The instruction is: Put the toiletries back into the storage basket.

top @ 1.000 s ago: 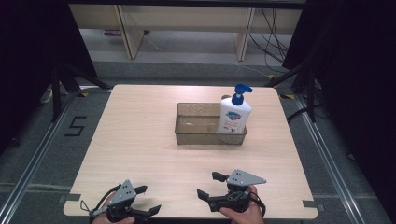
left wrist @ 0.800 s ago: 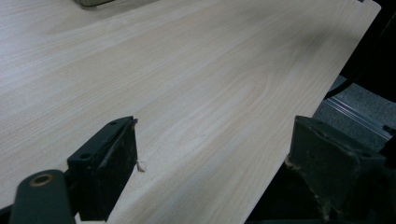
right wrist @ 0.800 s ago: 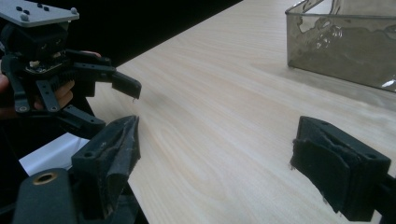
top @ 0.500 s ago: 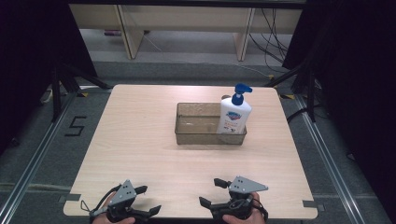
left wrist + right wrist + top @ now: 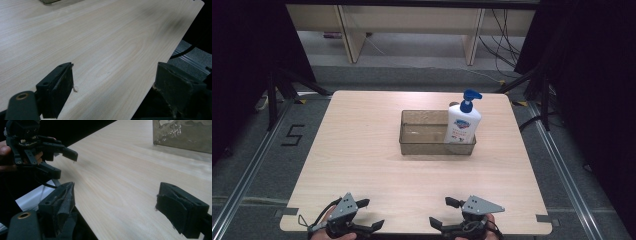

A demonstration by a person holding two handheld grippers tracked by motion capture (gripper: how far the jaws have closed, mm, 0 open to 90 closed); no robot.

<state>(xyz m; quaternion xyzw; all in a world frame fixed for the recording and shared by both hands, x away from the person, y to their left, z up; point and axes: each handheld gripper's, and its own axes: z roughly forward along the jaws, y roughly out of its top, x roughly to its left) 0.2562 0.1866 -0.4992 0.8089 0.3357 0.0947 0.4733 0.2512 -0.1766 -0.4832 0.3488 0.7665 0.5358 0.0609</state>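
Note:
A white pump bottle with a blue pump (image 5: 462,125) stands upright in the right end of a clear brownish bin (image 5: 424,134) at the middle of the wooden table (image 5: 357,150). My left gripper (image 5: 373,213) is held open over the near left edge, with only bare wood between its jaws (image 5: 113,87). Over the near edge further right, my right gripper (image 5: 439,211) is also open, and nothing sits between its jaws (image 5: 115,205). In the right gripper view, the bin's wall (image 5: 185,135) is at the upper right and the left gripper (image 5: 65,162) at the upper left.
Beyond the table's far edge stand a shelf unit's pale legs (image 5: 352,35) with cables (image 5: 507,45) on the grey floor. Dark stands (image 5: 287,85) flank the table, and a "5" mark (image 5: 293,135) is on the floor at left.
Both grippers have drawn back a little toward the near edge, the right one more. Both stay open. The bottle and bin have not moved.

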